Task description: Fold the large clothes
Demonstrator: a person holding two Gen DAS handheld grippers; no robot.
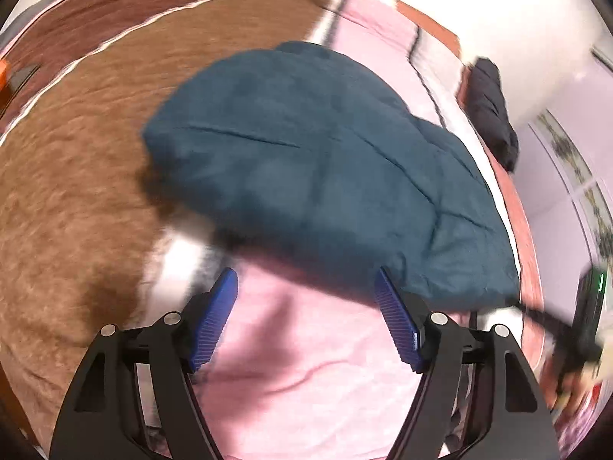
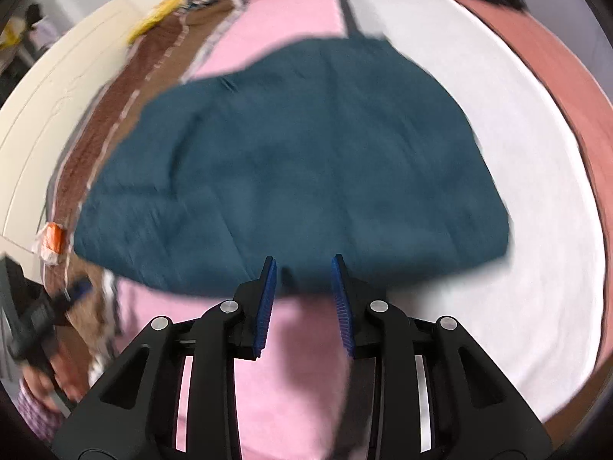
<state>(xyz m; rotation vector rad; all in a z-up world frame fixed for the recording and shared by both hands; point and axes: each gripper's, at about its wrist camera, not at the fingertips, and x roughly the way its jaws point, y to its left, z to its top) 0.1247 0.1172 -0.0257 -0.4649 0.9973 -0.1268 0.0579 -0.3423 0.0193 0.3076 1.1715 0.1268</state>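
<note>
Two grippers hover over a bed, both holding nothing. The left gripper has its jaws spread wide above the pink sheet, with the teal garment lying bunched at 12 o'clock, a brown blanket at 9 o'clock. The right gripper has its jaws partly apart, tips just at the near hem of the teal garment, white sheet at 3 o'clock.

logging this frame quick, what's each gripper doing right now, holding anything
Left gripper: open wide, empty, short of the teal garment.
Right gripper: open, narrower gap, nothing between its fingers, at the garment's near edge.
</note>
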